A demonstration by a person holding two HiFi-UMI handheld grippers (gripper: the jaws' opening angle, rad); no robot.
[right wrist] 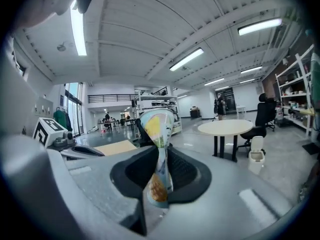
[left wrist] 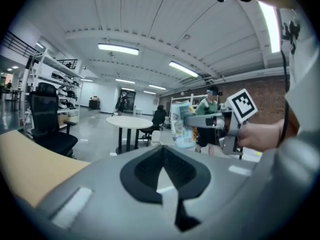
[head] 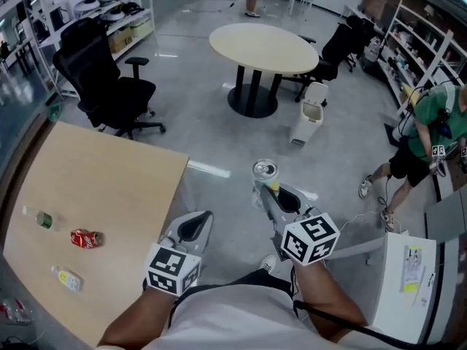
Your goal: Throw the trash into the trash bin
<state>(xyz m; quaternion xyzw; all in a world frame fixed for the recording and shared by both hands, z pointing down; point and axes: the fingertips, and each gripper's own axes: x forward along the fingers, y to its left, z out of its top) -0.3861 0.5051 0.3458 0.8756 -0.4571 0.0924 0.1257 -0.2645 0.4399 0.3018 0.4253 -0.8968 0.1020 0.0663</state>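
Observation:
My right gripper (head: 268, 195) is shut on a crushed, pale drink can (head: 265, 172), pinched at its middle and held upright over the floor. In the right gripper view the can (right wrist: 159, 149) stands squeezed between the jaws. The left gripper view shows the same can (left wrist: 183, 124) off to the right. My left gripper (head: 195, 226) hangs beside it, shut, with nothing in it. The white trash bin (head: 309, 112) stands on the floor ahead, by the round table (head: 263, 47), well apart from both grippers. It also shows as a small bin (right wrist: 256, 154) in the right gripper view.
A wooden table (head: 109, 195) at the left carries a red can (head: 86, 238), a green bottle (head: 44, 219) and a pale bottle (head: 67, 278). A black office chair (head: 109, 86) stands behind it. A person (head: 430, 133) stands at the right by shelves.

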